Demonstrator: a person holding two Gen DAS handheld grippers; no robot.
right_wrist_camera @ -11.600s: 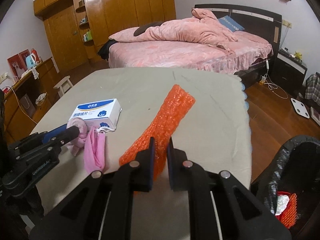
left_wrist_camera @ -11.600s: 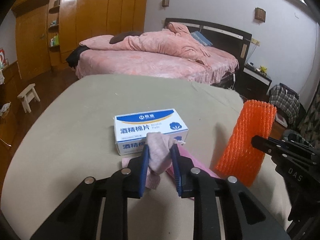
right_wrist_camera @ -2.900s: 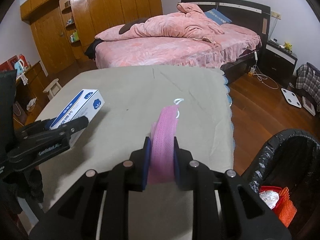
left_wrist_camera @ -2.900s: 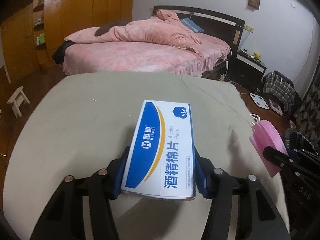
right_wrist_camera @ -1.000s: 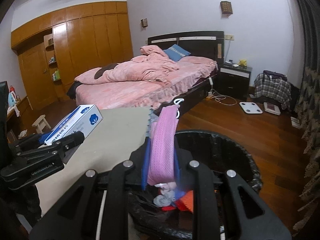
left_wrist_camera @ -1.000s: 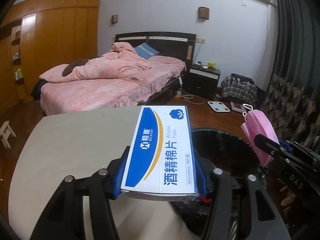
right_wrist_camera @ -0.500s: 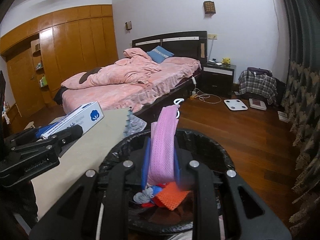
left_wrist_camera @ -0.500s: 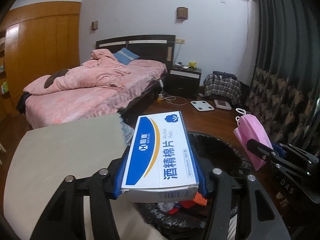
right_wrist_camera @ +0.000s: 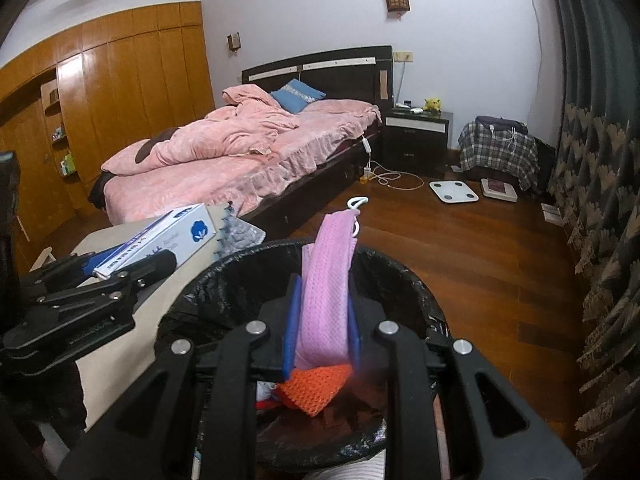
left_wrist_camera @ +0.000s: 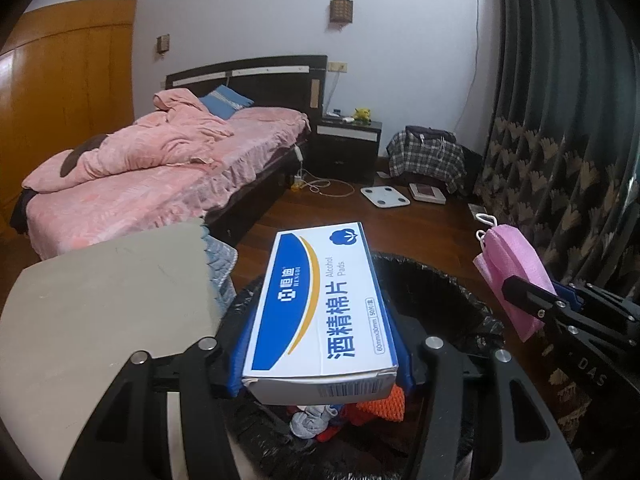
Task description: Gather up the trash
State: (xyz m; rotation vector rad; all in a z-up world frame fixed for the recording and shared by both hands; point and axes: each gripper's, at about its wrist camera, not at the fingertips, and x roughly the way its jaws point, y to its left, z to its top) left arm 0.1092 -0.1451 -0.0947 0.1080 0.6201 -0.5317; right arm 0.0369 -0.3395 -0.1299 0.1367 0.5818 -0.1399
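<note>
Now both tongs tilt down over the bin [right_wrist_camera: 404, 280]: left tongs [left_wrist_camera: 320, 354] clamp the box [left_wrist_camera: 320, 308], right tongs [right_wrist_camera: 322, 334] the mask [right_wrist_camera: 326, 300].

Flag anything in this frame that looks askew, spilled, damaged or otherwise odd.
Nothing is spilled or damaged. The left gripper holds an intact alcohol pad box over the bin; it looks undamaged for trash, contents unseen. The right gripper holds a pink mask there.

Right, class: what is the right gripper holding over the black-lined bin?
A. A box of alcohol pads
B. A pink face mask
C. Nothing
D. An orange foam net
B: the right gripper has its fingers closed on a pink face mask above the bin, while the box of alcohol pads sits in the left gripper.
</note>
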